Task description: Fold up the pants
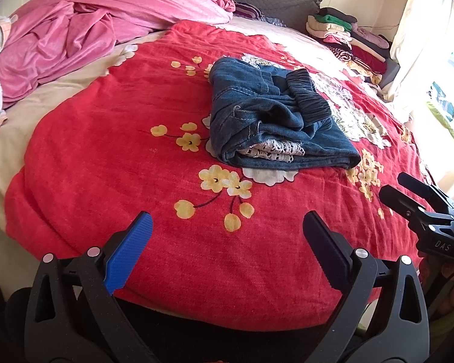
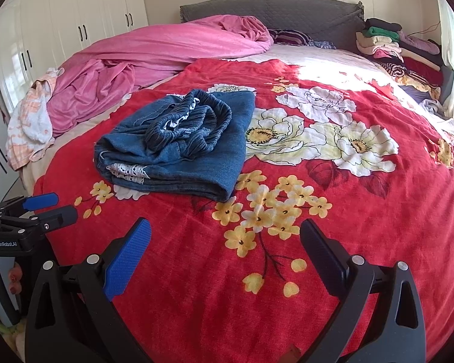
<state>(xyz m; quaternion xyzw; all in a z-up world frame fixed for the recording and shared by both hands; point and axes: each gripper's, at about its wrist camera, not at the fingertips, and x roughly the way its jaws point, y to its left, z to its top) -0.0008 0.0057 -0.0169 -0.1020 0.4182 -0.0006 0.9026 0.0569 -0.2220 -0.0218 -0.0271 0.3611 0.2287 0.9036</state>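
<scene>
Blue denim pants (image 1: 272,118) lie folded in a compact bundle on the red flowered blanket (image 1: 136,139), elastic waistband on top and a strip of white lace showing at the near edge. In the right wrist view the pants (image 2: 178,142) sit left of centre. My left gripper (image 1: 227,227) hovers open over the blanket's near edge, well short of the pants, nothing between its fingers. My right gripper (image 2: 225,236) is also open and empty, nearer than the pants and to their right. Each gripper shows in the other's view: the right gripper (image 1: 399,190) at the right edge, the left gripper (image 2: 60,205) at the left edge.
A crumpled pink quilt (image 2: 154,60) covers the far left of the bed. A stack of folded clothes (image 2: 390,48) stands at the far right by the grey headboard (image 2: 272,9). A white-and-orange towel (image 2: 30,124) hangs at the left edge. White wardrobes (image 2: 75,15) stand behind.
</scene>
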